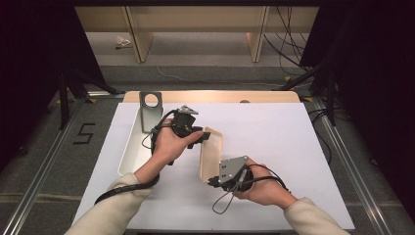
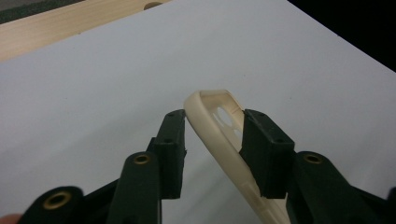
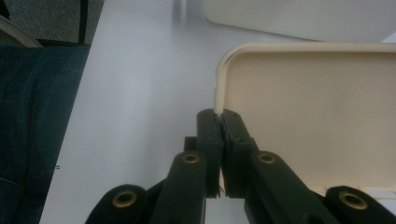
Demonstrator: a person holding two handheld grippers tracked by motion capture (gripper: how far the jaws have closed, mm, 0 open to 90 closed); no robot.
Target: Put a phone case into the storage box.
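Note:
A cream phone case (image 1: 211, 154) is held up off the white sheet between the two grippers, standing on its long edge. My right gripper (image 1: 211, 182) is shut on the rim at the case's near end; in the right gripper view the jaws (image 3: 220, 114) pinch the thin edge of the case (image 3: 308, 116). My left gripper (image 1: 204, 137) is at the far end. In the left gripper view its jaws (image 2: 215, 116) straddle the rounded top corner of the case (image 2: 210, 126), near the camera cut-out, with both pads against it.
A shallow metal tray (image 1: 128, 147) lies along the left of the white sheet (image 1: 284, 142), with an upright metal plate with a round hole (image 1: 150, 110) at its far end. The wooden table edge (image 1: 210, 96) runs behind. Black stands flank the table.

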